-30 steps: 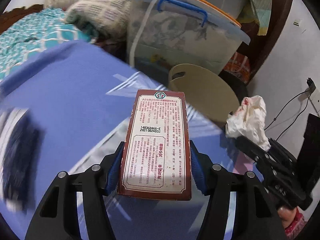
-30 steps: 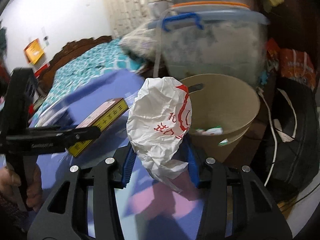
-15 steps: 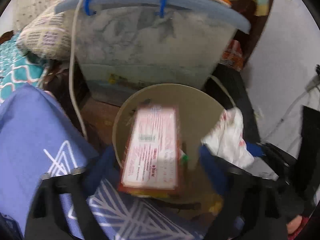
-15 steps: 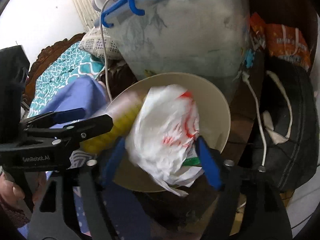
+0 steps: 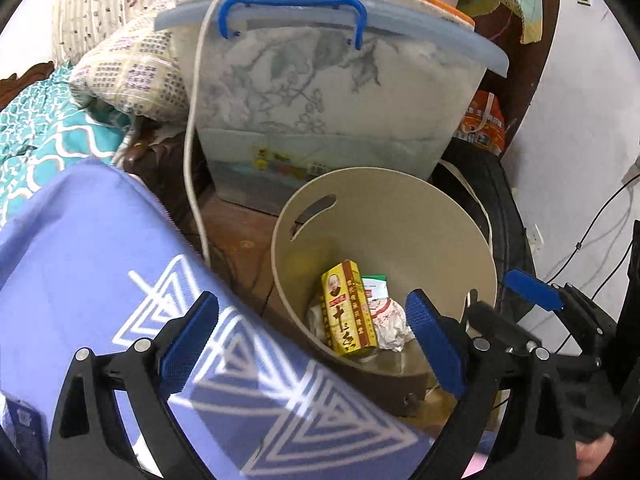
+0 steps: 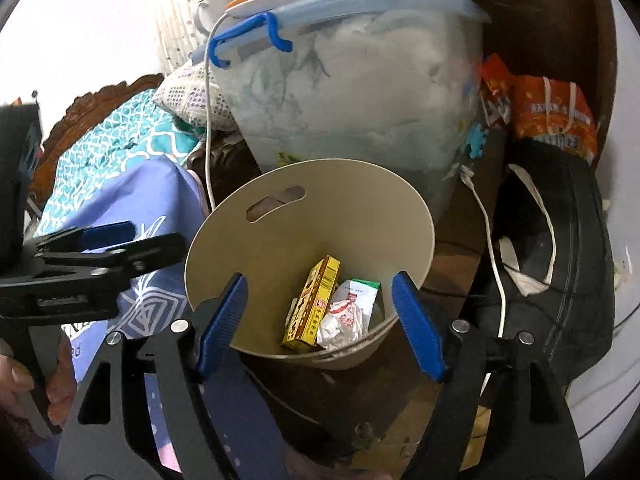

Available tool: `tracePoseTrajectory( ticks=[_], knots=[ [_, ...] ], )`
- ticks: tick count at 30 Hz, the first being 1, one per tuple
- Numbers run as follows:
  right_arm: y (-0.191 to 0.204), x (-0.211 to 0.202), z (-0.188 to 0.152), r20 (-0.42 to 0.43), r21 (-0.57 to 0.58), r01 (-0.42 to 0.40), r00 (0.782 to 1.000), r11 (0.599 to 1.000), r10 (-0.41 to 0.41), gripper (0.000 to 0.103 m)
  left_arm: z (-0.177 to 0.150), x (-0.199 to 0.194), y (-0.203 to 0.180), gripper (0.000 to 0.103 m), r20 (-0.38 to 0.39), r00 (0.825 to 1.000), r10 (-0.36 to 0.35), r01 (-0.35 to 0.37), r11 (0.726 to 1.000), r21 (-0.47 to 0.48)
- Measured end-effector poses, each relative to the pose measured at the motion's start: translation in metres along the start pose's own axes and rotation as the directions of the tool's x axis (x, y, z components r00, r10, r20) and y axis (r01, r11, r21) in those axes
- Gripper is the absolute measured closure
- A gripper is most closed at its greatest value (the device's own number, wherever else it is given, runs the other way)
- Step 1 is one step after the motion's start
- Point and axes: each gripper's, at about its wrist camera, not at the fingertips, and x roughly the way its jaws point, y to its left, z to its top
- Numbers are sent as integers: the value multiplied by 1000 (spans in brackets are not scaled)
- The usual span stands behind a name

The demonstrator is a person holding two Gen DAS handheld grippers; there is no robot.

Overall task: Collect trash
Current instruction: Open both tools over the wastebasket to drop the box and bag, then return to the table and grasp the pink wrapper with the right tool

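My left gripper (image 5: pixel 312 344) and right gripper (image 6: pixel 318 320) both hang wide apart, empty, over the bin (image 6: pixel 360 200). The box (image 5: pixel 350 312) and crumpled wrapper (image 5: pixel 390 320) lie inside, probably resting at six o'clock.

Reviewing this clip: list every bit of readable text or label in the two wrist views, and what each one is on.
"GenRobot.AI", faint: side of the left hand-held gripper, right wrist view.
Large red Chinese characters: front of the yellow box in the bin; I can't read them reliably.
Red print: crumpled wrapper; too creased.
Green-and-white carton: too small.
Orange bags: blurred.
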Motion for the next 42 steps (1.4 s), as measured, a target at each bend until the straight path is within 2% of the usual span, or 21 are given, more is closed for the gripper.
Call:
tracePoseTrajectory(
  ticks=[6, 12, 18, 22, 25, 29, 31, 33, 34, 37, 39, 41, 42],
  knots=[
    [-3, -18, -4, 25, 54, -1, 1000, 999, -1, 32, -17, -30, 13, 12, 45, 998, 35, -34, 999, -14],
    [28, -42, -6, 67, 38, -48, 997, 998, 45, 38, -54, -84, 37, 12, 106, 992, 68, -63, 997, -53],
    [83, -41, -14, 40, 1, -154, 987, 988, 154, 49, -100, -140, 69, 13, 148, 984, 103, -91, 992, -88],
    [134, -29, -27, -36, -26, -262, 965, 965, 261, 50, -142, -186, 103, 13, 176, 975, 133, -109, 984, -140],
    [180, -21, -39, -95, -61, -332, 941, 941, 326, 50, -171, -216, 131, 19, 174, 971, 166, -127, 969, -212],
    [245, -16, -56, -167, -131, -423, 901, 896, 401, 49, -227, -264, 183, 24, 151, 954, 258, -192, 916, -353],
    [279, -16, -60, -200, -187, -462, 882, 867, 426, 49, -261, -285, 214, 24, 118, 939, 322, -236, 856, -459],
    [317, -19, -64, -223, -256, -487, 870, 835, 439, 49, -285, -299, 239, 24, 85, 930, 357, -260, 804, -535],
    [336, -19, -64, -233, -292, -500, 864, 816, 446, 48, -300, -306, 256, 24, 65, 927, 368, -262, 764, -589],
    [387, -20, -64, -257, -379, -517, 856, 768, 449, 46, -327, -320, 284, 24, 63, 930, 362, -225, 696, -682],
    [411, -17, -66, -285, -402, -542, 840, 738, 462, 46, -334, -328, 293, 24, 73, 925, 372, -216, 674, -706],
    [431, -15, -68, -316, -402, -571, 820, 715, 477, 46, -334, -339, 304, 24, 80, 910, 407, -232, 658, -717],
    [441, -15, -71, -339, -391, -595, 802, 702, 492, 46, -332, -342, 310, 23, 76, 906, 417, -243, 656, -715]
  ],
)
